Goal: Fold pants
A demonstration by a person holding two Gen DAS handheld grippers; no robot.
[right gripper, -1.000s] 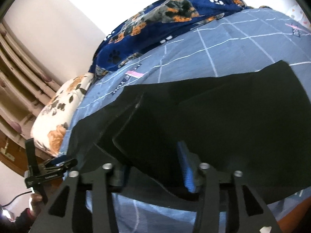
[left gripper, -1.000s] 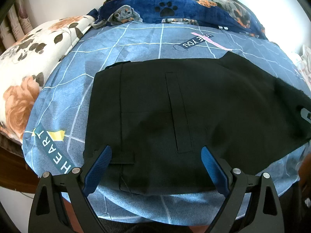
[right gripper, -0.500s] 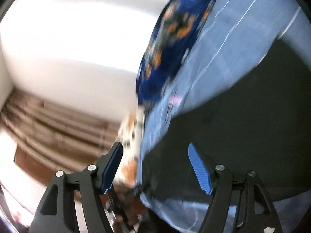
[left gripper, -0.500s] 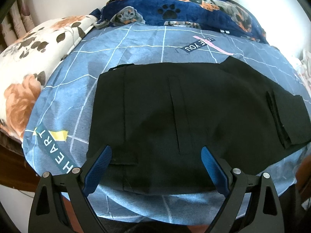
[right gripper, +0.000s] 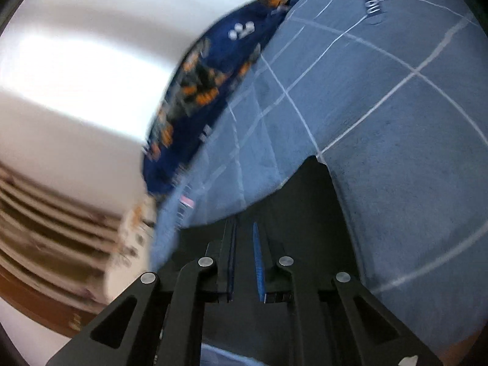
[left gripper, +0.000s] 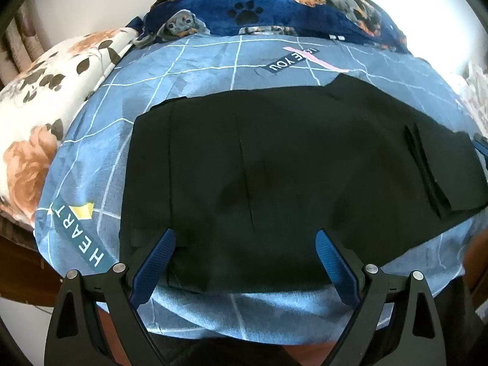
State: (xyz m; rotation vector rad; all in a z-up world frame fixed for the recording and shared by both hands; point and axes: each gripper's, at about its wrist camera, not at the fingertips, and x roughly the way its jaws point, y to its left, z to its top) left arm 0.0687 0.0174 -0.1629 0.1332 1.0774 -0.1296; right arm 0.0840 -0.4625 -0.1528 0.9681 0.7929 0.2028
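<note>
The black pants [left gripper: 274, 183] lie flat across the blue bedsheet [left gripper: 213, 76], long axis left to right, the wide-open, empty left gripper [left gripper: 244, 250] over their near edge, the right gripper [right gripper: 244, 256] nearly closed on dark cloth at their right end

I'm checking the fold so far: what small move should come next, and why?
Probably carry the right claw leftward over the pants toward the waistband. Its fingers look nearly shut on black cloth at the folded right end, while the left claw hangs open over the near edge. The pants lie flat on the blue bedspread, so another fold seems due.
</note>
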